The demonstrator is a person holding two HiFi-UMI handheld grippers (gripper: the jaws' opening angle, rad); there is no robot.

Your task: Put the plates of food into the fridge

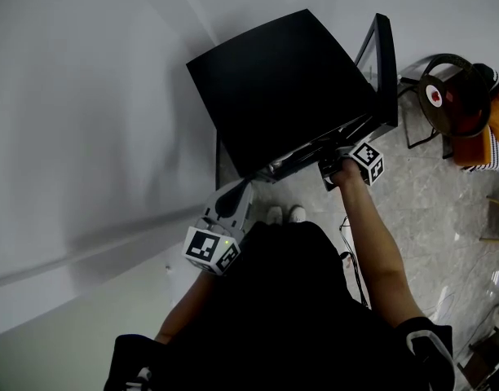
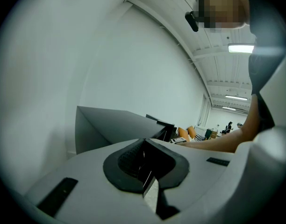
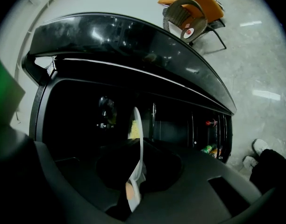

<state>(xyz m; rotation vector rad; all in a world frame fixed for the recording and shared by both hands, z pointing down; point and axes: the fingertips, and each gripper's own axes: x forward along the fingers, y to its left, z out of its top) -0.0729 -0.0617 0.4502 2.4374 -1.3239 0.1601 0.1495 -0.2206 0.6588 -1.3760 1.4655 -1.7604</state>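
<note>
Right hand-held gripper (image 3: pixel 136 148) is clamped on the rim of a white round plate (image 3: pixel 138 125). You see the plate edge-on in the right gripper view, with a bit of yellow food (image 3: pixel 132 130) showing on one face. The plate is held at the open front of the small glossy black fridge (image 1: pixel 282 88), with the dark inside right behind it. I can't tell if it's touching a shelf or anything in there, it's just too dark.

From the head view that gripper sits right under the front edge of the fridge top, toward the door side. The fridge's glass-fronted black door (image 1: pixel 386 63) is swung wide open, and a few bottles (image 3: pixel 209 148) sit in the door rack (one has a red cap, one looks green).

Left hand-held gripper (image 2: pixel 144 164) has its jaws together with nothing in them. It's held back near the person's body, off the fridge's other front corner, well apart from the plate. Its own view just gets the fridge's side and the plain white wall (image 1: pixel 86 120).

Further out, the person's white shoes (image 1: pixel 284 214) are on the grey marbled tile floor (image 1: pixel 445 218) just in front of the fridge. An orange-cushioned chair (image 1: pixel 478 141) stands past the open door, with a round dark disc (image 1: pixel 453 94) resting against it.
</note>
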